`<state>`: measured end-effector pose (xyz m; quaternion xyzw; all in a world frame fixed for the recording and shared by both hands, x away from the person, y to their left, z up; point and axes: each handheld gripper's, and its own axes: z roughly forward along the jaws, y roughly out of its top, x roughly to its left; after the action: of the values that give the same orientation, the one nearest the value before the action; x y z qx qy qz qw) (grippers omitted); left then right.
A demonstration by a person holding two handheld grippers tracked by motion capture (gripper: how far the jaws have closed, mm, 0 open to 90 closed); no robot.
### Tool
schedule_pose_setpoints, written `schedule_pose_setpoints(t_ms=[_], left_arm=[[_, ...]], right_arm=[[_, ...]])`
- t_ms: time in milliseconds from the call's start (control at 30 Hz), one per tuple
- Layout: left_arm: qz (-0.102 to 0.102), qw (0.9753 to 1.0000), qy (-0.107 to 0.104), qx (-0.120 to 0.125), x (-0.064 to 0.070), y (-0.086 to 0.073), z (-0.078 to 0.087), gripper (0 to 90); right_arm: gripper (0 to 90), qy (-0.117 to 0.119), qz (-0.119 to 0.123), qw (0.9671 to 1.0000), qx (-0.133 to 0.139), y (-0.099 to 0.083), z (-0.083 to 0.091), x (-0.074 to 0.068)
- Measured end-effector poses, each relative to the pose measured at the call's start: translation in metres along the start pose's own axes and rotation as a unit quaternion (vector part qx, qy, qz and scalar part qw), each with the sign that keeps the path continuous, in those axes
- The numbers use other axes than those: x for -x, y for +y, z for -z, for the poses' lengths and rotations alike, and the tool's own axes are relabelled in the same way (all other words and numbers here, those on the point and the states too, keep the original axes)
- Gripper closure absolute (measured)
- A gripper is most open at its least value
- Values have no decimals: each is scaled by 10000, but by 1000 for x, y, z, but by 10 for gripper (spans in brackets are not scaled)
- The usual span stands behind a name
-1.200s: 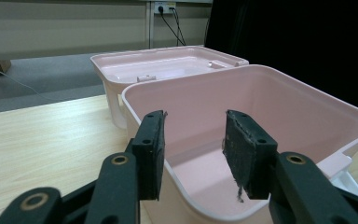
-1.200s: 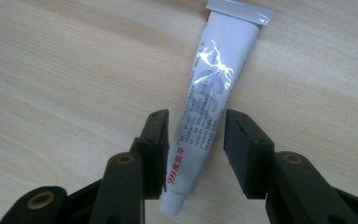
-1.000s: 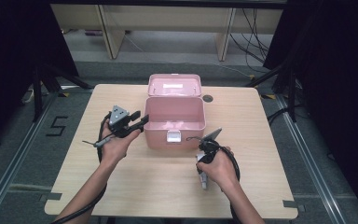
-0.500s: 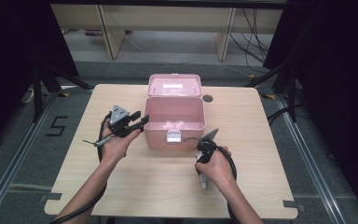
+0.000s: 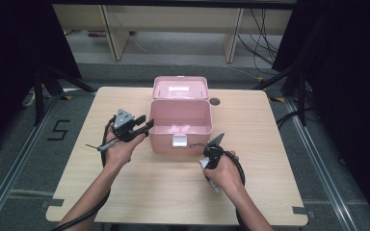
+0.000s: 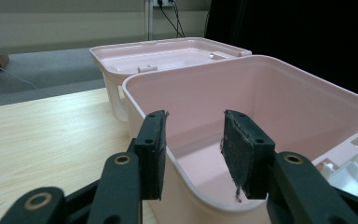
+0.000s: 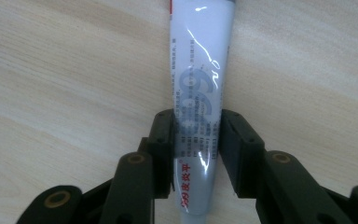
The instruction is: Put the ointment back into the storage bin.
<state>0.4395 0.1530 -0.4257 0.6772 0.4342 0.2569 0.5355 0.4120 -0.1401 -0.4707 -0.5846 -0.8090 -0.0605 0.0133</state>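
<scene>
Right gripper view: right gripper [image 7: 196, 135] jaws clamped on white tube [image 7: 200, 88] lying on table [image 7: 51, 70]. Left gripper [image 6: 193, 144] jaws apart, empty, at pink box [image 6: 279, 93] rim.

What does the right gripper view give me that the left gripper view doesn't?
Right gripper view: the right gripper closed on a white tube with blue and red print, the tube lying along the bare wood.

Left gripper view: the left gripper, jaws apart with nothing between them, straddling the near rim of the open pink box; the box looks empty as far as its floor shows, its lid folded back behind, and its white latch at lower right.

Both: the light wooden table and a pair of black jaws rising from the bottom.
</scene>
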Motion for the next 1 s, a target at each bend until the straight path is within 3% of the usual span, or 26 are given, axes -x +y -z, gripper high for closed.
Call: schedule_pose_setpoints(t_ms=[233, 333, 500, 800, 1000], left_arm=[[21, 10000, -5, -30, 0, -2, -1, 592], [16, 10000, -15, -33, 1, -3, -2, 592], [4, 10000, -5, -38, 0, -3, -2, 592], [12, 10000, -5, -65, 1, -4, -4, 592], [1, 10000, -10, -78, 1, -4, -4, 592]], right_arm=[[685, 2, 273, 9995, 130, -1, -1, 5], [686, 37, 425, 9991, 29, -1, 1, 6], [691, -104, 713, 9974, 68, -3, 2, 9], [695, 89, 572, 9982, 171, -8, 17, 14], [695, 174, 318, 9990, 269, -8, 31, 16]])
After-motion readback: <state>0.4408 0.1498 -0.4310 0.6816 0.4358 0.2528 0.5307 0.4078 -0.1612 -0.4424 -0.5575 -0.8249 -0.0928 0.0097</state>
